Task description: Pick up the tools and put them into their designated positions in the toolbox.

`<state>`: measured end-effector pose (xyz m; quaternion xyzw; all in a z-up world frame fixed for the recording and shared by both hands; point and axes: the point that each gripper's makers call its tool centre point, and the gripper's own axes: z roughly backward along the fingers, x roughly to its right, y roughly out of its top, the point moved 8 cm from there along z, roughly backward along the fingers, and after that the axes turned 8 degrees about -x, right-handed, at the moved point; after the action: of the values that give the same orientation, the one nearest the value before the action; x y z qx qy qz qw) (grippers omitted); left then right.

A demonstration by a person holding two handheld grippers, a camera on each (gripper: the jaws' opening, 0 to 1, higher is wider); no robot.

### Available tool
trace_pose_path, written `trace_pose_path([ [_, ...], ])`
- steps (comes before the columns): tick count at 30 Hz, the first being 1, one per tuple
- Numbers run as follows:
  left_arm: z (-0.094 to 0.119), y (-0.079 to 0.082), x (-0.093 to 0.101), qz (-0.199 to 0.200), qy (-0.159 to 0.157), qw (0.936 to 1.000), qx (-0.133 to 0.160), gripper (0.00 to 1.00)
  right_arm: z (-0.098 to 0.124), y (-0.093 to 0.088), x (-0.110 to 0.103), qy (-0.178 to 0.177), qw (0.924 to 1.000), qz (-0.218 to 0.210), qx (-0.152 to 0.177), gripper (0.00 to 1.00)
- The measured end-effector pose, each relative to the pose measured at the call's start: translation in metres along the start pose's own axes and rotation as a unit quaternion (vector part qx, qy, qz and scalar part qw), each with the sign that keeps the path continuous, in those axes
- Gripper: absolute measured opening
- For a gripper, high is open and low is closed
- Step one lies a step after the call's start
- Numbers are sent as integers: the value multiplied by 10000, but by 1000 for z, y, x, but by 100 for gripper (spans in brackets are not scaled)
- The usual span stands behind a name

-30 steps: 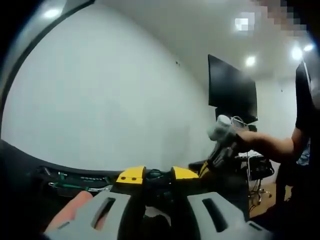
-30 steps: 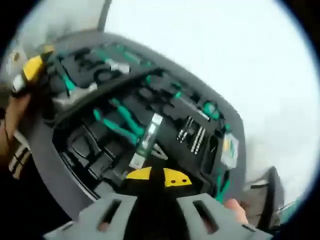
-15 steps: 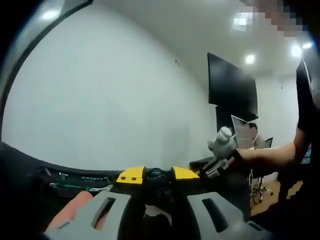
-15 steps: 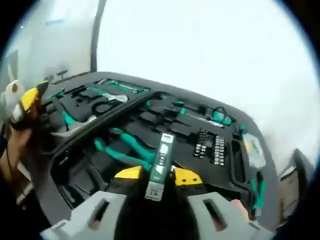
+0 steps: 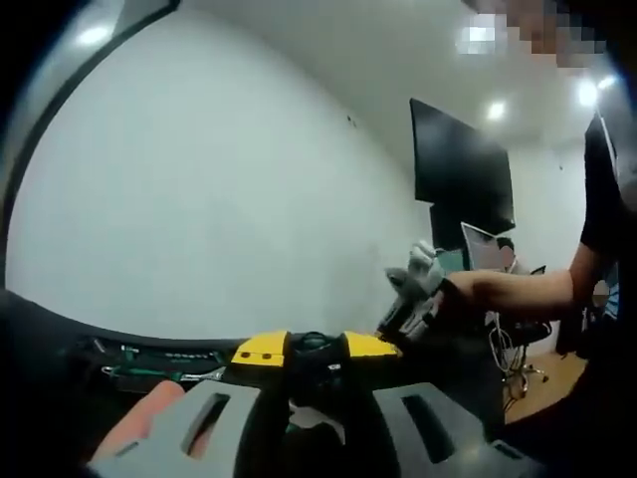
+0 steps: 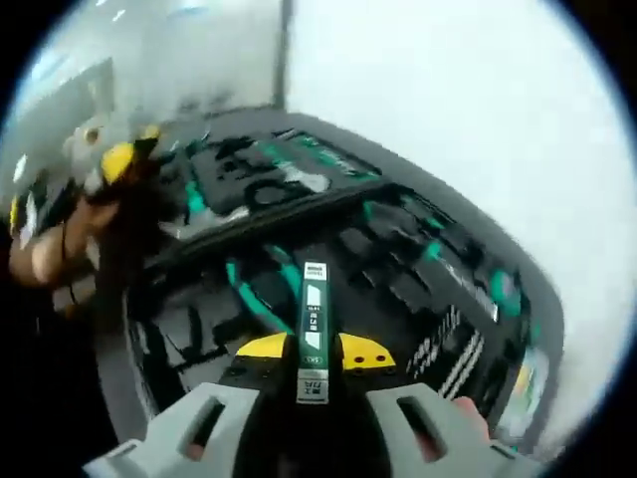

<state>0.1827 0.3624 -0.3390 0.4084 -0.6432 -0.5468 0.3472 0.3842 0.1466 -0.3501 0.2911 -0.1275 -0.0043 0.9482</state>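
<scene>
Green tool point(image 6: 313, 329) upright between right hand-held gripper point(image 6: 314, 356) jaws

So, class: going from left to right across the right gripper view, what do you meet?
Left hand-held gripper → green pliers → green tool held by the right hand-held gripper → bit set.

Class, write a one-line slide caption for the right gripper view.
Right gripper shut on a green tester, held above the open black toolbox.
</scene>
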Motion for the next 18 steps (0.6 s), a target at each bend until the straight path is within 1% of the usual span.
trace_pose_path([
  [1, 0, 0, 0, 1, 2, 10000, -1, 21, -2, 6, 5, 299, 9993, -216, 31, 15],
  [2, 0, 0, 0, 1, 6, 10000, -3, 21, -1, 8, 6, 357, 9991, -232, -18, 15],
  [3, 0, -1, 0, -24, 21, 10000, -23, 21, -4, 11, 10, 382, 9993, -55, -24, 15],
  [4, -1, -1, 0, -57, 29, 10000, -44, 21, -5, 14, 12, 411, 9988, 269, -64, 15],
  [5, -1, -2, 1, -90, 37, 9999, -68, 21, -8, 16, 15, 449, 9981, 392, -123, 15],
  [6, -2, -2, 1, -118, 44, 9999, -87, 21, -8, 16, 12, 513, 9975, 417, -250, 15],
  [7, -2, -2, 1, -130, 46, 9999, -95, 21, -10, 20, 12, 611, 9965, 526, -230, 15],
  [8, -2, -2, 1, -134, 49, 9998, -100, 21, -10, 24, 13, 650, 9947, 771, -201, 15],
  [10, -2, -2, 1, -128, 48, 9999, -97, 21, -10, 26, 12, 725, 9916, 1024, -299, 15],
  [11, -2, -2, 1, -128, 54, 9999, -100, 21, -11, 28, 11, 788, 9880, 1294, -307, 15],
  [12, -2, -2, 1, -143, 63, 9998, -112, 21, -11, 30, 13, 899, 9850, 1440, -312, 15],
  [14, -2, -3, 2, -188, 79, 9997, -131, 21, -13, 32, 16, 1100, 9825, 1465, -349, 15],
  [15, -2, -3, 2, -199, 98, 9996, -148, 21, -18, 34, 20, 1157, 9814, 1483, -385, 15],
  [16, -3, -4, 2, -213, 120, 9995, -175, 21, -21, 33, 25, 1487, 9754, 1557, -465, 15],
  [17, -3, -4, 3, -233, 130, 9995, -193, 21, -21, 36, 28, 1586, 9764, 1406, -414, 15],
  [18, -3, -5, 3, -255, 136, 9994, -213, 21, -23, 37, 30, 1682, 9728, 1551, -364, 15],
])
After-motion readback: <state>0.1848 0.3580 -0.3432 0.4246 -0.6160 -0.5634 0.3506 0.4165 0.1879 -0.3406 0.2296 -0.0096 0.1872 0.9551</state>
